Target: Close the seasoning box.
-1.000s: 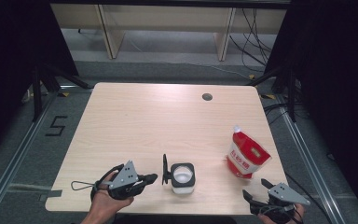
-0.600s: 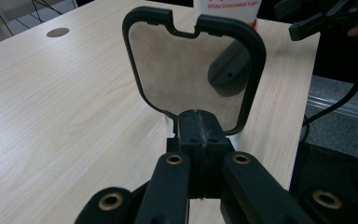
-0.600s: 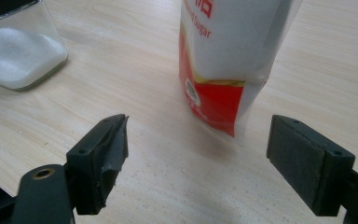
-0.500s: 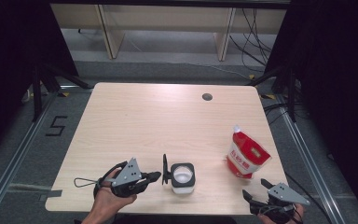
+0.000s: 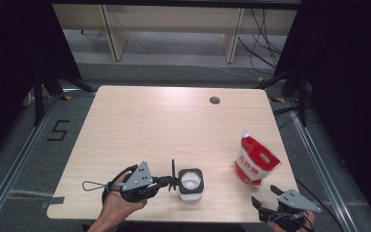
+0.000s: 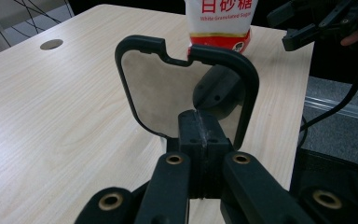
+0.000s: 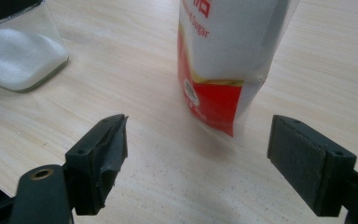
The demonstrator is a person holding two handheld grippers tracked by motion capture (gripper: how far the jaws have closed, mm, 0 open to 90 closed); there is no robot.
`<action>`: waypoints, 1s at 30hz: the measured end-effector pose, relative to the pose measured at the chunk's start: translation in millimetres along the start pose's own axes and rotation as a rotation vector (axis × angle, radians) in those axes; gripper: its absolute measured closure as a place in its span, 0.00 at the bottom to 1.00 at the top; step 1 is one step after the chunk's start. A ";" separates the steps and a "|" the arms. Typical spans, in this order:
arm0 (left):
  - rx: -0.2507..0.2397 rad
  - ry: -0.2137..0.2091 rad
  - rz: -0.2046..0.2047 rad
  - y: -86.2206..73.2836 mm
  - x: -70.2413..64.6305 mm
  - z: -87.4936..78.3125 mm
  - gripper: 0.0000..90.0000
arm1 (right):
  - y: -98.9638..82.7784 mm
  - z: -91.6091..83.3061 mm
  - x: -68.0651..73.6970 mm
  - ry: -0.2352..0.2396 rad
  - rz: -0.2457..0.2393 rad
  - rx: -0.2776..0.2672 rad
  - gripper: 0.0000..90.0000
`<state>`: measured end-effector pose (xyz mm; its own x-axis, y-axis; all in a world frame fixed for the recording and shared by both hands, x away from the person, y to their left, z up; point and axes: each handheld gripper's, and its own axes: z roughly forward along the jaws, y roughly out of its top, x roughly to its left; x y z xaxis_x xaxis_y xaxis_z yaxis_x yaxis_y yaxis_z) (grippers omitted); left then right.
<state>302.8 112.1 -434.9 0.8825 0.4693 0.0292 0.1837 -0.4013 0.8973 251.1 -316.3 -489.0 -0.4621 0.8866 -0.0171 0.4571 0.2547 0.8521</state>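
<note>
A square glass jar [image 5: 191,183] with white sugar in it stands near the table's front edge. Its black-framed clear lid [image 5: 173,175] stands upright on edge just left of it. My left gripper [image 5: 168,181] is shut on the lid's lower frame; in the left gripper view the jaws [image 6: 200,135] meet on the lid [image 6: 168,84]. A red and white sugar pouch [image 5: 255,162] stands upright at the front right. My right gripper [image 5: 263,194] is open just in front of the pouch [image 7: 223,56], nothing between its pads [image 7: 198,149]. The jar [image 7: 18,51] sits at that view's upper left.
The light wooden table [image 5: 164,125] has a round cable hole [image 5: 215,100] at the far right. Black stands and cables line the floor on both sides. The right gripper [image 6: 307,28] appears beyond the pouch [image 6: 219,18] in the left gripper view.
My left hand has shifted slightly right toward the jar, with the lid still upright in its grip. The right gripper, jar and pouch have not moved.
</note>
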 end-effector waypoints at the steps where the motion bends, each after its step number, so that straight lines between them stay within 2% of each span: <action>1: 0.000 0.004 0.002 0.5 -0.2 0.1 0.99 | 0.1 -0.3 0.2 0.004 0.007 0.002 0.23; 4: -0.006 0.013 -0.013 3.5 -0.1 -2.2 0.99 | -0.1 -0.3 0.3 0.005 0.014 0.006 0.23; 6: -0.009 0.014 0.004 5.1 0.9 -2.9 0.99 | 0.0 -0.2 0.4 0.005 0.010 0.004 0.23; 8: -0.016 0.008 -0.012 5.7 0.5 -2.1 0.99 | 0.0 0.1 0.4 0.005 0.011 0.005 0.23; 9: -0.017 0.012 0.002 6.3 0.6 -2.0 0.99 | 0.0 0.1 0.3 0.005 0.009 0.008 0.23; 13: -0.010 0.011 0.003 7.6 0.0 -0.5 0.99 | 0.1 0.1 0.5 0.004 0.009 0.009 0.23; 14: -0.017 0.008 -0.007 7.4 -0.5 0.8 0.99 | 0.0 0.1 0.5 0.004 0.009 0.009 0.23; 17: -0.004 0.010 0.010 9.3 -0.3 1.3 0.99 | 0.1 -0.1 0.4 0.003 0.011 0.006 0.23; 19: -0.006 0.009 -0.002 9.9 -1.3 3.0 0.99 | 0.1 -0.1 0.4 0.003 0.011 0.006 0.23; 20: -0.010 0.001 0.012 10.5 -0.7 4.5 0.99 | 0.1 -0.1 0.5 0.003 0.011 0.006 0.23; 24: 0.002 -0.007 0.022 12.2 -2.7 10.4 0.99 | 0.3 0.1 0.4 0.005 0.008 0.007 0.23; 25: 0.007 -0.004 0.009 12.2 -3.9 11.4 0.99 | 0.3 0.0 0.3 0.003 0.007 0.007 0.23; 26: 0.009 -0.010 0.020 12.6 -3.5 13.6 0.99 | 0.3 -0.1 0.4 0.003 0.009 0.007 0.23; 28: 0.013 -0.011 0.006 12.2 -4.5 16.7 0.99 | 0.3 -0.1 0.3 0.003 0.009 0.006 0.23; 30: 0.017 -0.016 0.018 12.3 -3.7 18.8 0.99 | 0.4 0.0 0.3 0.003 0.007 0.005 0.23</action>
<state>310.0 90.7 -432.2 0.8926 0.4493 0.0383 0.1747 -0.4230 0.8891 251.2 -315.9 -488.7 -0.4615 0.8871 -0.0094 0.4639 0.2504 0.8498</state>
